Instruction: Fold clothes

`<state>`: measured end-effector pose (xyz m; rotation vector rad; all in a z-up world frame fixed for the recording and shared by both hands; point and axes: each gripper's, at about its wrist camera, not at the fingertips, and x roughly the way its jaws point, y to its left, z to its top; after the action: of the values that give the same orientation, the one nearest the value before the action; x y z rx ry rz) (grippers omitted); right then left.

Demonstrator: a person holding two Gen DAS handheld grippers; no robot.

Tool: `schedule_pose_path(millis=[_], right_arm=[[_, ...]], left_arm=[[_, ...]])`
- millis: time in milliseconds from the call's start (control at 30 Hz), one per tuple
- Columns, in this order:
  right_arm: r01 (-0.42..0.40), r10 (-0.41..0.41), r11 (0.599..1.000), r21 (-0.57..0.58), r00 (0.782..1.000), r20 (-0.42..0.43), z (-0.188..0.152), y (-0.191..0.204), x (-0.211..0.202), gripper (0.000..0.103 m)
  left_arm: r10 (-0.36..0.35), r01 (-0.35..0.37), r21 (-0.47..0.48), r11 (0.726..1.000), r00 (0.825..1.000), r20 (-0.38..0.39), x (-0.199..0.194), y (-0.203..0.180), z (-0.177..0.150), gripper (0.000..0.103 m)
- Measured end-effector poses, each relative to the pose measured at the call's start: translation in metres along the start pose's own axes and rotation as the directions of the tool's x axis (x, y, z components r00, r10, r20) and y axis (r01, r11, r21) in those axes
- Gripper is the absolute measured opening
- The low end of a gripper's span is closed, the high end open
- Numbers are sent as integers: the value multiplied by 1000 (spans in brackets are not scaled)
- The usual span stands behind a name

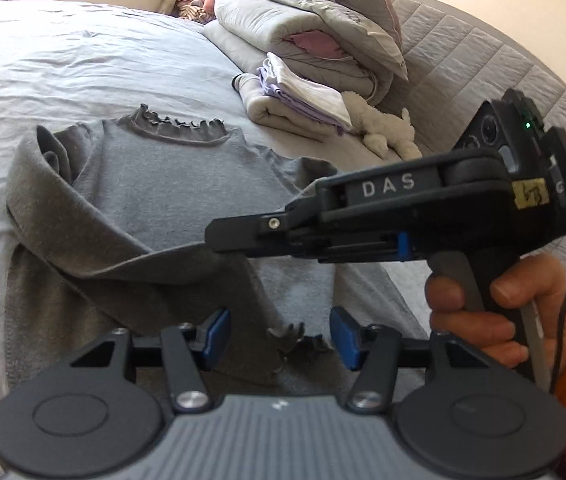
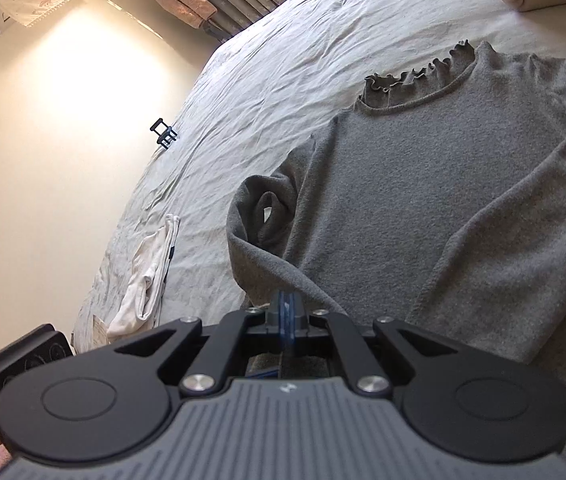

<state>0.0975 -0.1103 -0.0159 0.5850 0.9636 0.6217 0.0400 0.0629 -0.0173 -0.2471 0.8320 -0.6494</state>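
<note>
We note a grey sweater (image 1: 155,184) with a ruffled collar lying front-up on the pale bedsheet (image 1: 63,60), and we take it as our landmark. Its left-hand sleeve (image 1: 95,236) is folded across the lower chest. At the sweater's hem sits the left gripper (image 1: 279,338); its blue pads (image 1: 217,334) stand apart, with the frilled cuff (image 1: 289,338) lying between them but not pressed by either. The right gripper (image 1: 219,240) reaches in from the sweater's right side, held by a hand (image 1: 495,312) with an orange cuff; its jaws are together, and the tip meets the edge of the folded sleeve, apparently pinching it, though we cannot see the fabric between the pads for certain. From the right wrist view the closed fingers (image 2: 285,312) sit right over that sleeve fold. Beyond the sweater's right shoulder lie folded blankets (image 1: 307,32), a stack of folded laundry (image 1: 299,96) and a white plush toy (image 1: 387,128). Away from the sweater's left side, a white garment (image 2: 147,272) lies near the bed edge.
</note>
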Motion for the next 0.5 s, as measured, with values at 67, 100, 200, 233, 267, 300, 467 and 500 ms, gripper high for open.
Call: schedule_pose_path(millis=[67, 100, 200, 233, 267, 300, 467, 500], right_arm=[[-7, 7, 1000, 8, 1000, 3, 0, -1, -1, 3], [-5, 5, 1000, 8, 1000, 7, 1, -2, -2, 3], [31, -31, 999, 17, 999, 25, 2, -4, -4, 3], [44, -45, 999, 22, 999, 29, 3, -6, -4, 3], [56, -57, 998, 29, 998, 29, 3, -8, -4, 3], [67, -68, 997, 31, 997, 26, 3, -9, -4, 3], [109, -110, 994, 7, 994, 8, 1, -8, -1, 4], [109, -109, 994, 2, 994, 3, 0, -8, -1, 11]], left_arm=[[26, -26, -20, 999, 1000, -2, 2, 1, -1, 51], [36, -36, -39, 999, 999, -8, 3, 4, -1, 47], [71, -73, -103, 992, 997, -22, 4, 13, -1, 23], [83, -86, -121, 989, 996, -27, 4, 17, -1, 12], [96, -99, -137, 986, 995, -30, 3, 20, -2, 5], [109, -112, -150, 982, 994, -31, 2, 22, -2, 5], [148, -144, -181, 973, 989, 8, -7, 32, 3, 4], [144, -138, -182, 974, 989, 20, -10, 33, 4, 4]])
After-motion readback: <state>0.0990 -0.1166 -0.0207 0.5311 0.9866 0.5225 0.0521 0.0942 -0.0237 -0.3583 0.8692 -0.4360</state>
